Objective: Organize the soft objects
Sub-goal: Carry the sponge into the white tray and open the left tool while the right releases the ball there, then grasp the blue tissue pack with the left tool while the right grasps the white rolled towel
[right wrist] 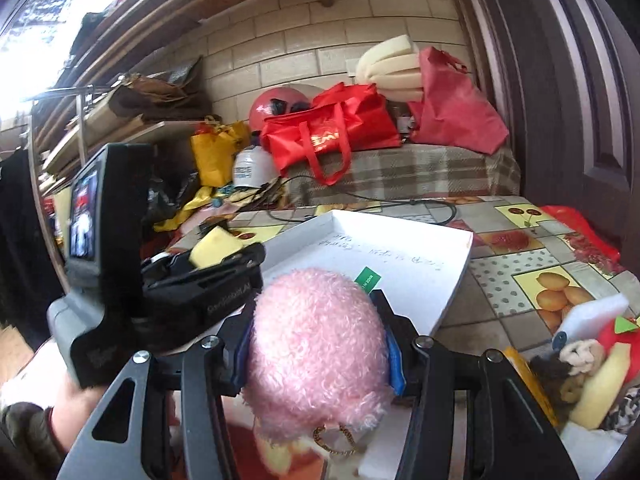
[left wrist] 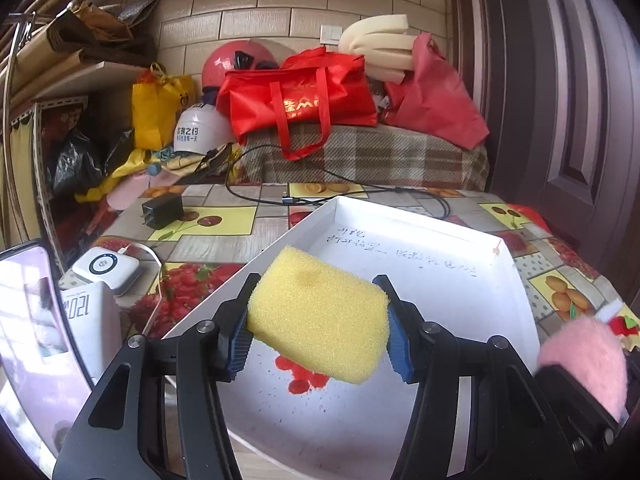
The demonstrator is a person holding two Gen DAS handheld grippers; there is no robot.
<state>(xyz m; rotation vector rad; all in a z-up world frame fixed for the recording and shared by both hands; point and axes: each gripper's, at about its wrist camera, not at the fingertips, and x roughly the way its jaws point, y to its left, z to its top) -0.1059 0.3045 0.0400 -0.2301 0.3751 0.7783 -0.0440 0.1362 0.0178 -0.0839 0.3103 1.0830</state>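
My left gripper point(left wrist: 318, 320) is clamped on a yellow sponge point(left wrist: 318, 314), held between its pads above the white tray point(left wrist: 440, 240) just ahead. My right gripper point(right wrist: 318, 344) squeezes a pink plush toy point(right wrist: 318, 352) between its pads, over the tray's near edge on the tabletop point(right wrist: 520, 248).

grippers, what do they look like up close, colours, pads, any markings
Both are alike: the left gripper and right gripper have black angular finger arms with slot cut-outs and round silver pivot screws, and the jaws carry blue ribbed pads. Seen from the right wrist view, the left one's grey and black body has a small lit screen and faint pale lettering on its side.
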